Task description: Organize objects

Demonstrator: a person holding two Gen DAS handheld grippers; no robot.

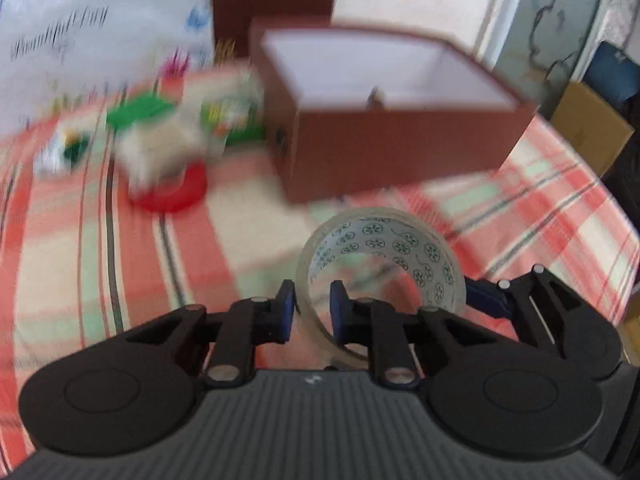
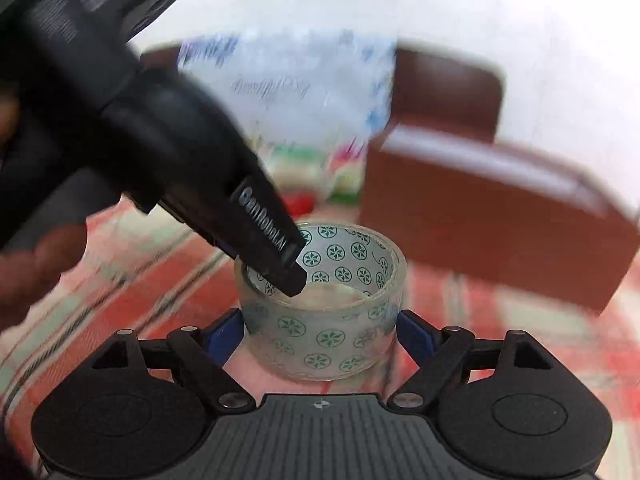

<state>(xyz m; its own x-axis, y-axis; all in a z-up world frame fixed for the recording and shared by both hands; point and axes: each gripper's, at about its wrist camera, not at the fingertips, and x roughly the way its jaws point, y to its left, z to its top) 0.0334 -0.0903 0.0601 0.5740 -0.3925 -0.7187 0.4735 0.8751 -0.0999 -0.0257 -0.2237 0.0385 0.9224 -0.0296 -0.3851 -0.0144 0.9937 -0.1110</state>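
A clear tape roll printed with green wheels sits low on the checked cloth, in front of an open brown box with a white inside. My left gripper is shut on the roll's near wall, one blue pad outside and one inside. In the right wrist view my right gripper straddles the tape roll, both blue pads against its outer sides. A black finger of the left gripper reaches down into the ring. The brown box stands behind and to the right.
Left of the box lie a red tape roll, a fluffy white thing, green items and a pot of coloured pens. A small object is inside the box. A cardboard carton stands beyond the right table edge. A hand is at left.
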